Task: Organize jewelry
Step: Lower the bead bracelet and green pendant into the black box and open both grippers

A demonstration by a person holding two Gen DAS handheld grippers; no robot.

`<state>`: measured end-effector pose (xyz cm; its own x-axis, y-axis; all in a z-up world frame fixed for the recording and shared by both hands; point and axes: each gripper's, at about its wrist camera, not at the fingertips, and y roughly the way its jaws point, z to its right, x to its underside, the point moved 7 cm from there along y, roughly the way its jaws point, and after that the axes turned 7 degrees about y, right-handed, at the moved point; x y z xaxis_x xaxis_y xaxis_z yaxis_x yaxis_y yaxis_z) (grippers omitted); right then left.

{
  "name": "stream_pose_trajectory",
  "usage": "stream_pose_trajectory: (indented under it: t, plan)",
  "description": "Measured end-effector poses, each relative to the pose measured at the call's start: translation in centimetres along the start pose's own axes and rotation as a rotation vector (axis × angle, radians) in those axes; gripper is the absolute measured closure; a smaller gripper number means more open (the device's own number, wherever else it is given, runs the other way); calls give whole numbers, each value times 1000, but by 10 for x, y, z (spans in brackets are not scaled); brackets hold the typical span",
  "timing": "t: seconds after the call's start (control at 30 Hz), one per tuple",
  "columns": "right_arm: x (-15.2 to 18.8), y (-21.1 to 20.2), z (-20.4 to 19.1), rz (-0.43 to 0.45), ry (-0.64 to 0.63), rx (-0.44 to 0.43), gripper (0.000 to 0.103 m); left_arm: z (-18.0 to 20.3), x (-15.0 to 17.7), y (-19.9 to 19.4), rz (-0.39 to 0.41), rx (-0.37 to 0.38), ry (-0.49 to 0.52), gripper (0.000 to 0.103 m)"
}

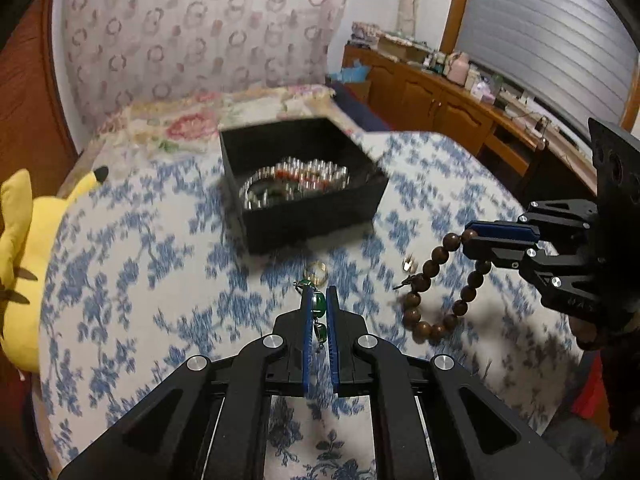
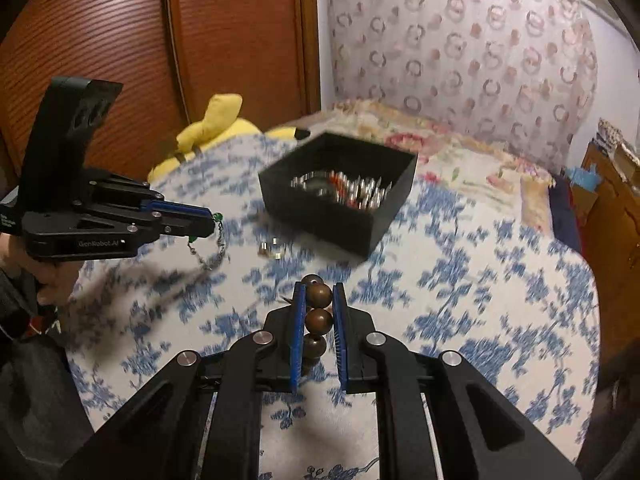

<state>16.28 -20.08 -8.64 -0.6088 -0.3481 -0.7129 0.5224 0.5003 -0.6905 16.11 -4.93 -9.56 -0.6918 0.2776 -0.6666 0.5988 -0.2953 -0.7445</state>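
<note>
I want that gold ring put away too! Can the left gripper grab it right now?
Probably not yet. The left gripper is already shut on the green bracelet. The gold ring lies uncovered on the blue flowered cloth just ahead, so it could after letting go.

Cloth [image 1: 120,280]: white ground, blue floral print; second cloth [image 1: 192,120] behind it cream with pink-red roses; box [image 1: 312,220] black, holding silver beads [image 1: 296,178] with red-orange and dark green pieces among them; left gripper [image 1: 319,300] black, blue pads, gripping a green-stone bracelet [image 1: 319,304] with a silver chain; right gripper [image 2: 319,296] black, blue pads, gripping brown wooden beads [image 2: 319,320]; ring [image 1: 316,272] gold-toned; plush [image 1: 24,264] yellow, black ear tip; curtain [image 1: 200,28] white with pink and grey ring pattern; cabinet [image 1: 440,100] brown wood
</note>
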Motion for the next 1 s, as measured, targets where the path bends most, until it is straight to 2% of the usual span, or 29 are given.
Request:
stream_pose_trajectory:
  t: [0.6, 0.83, 1.0]
  plan:
    - [-79, -35, -2, 160, -86, 19, 88, -6, -68, -16, 120, -24, 31, 97]
    - [-110, -34, 7, 201, -99, 25, 88, -17, -97, -17, 160, -50, 32, 97]
    - [-131, -27, 12, 215, -107, 24, 88, -30, -110, -7, 161, -65, 24, 97]
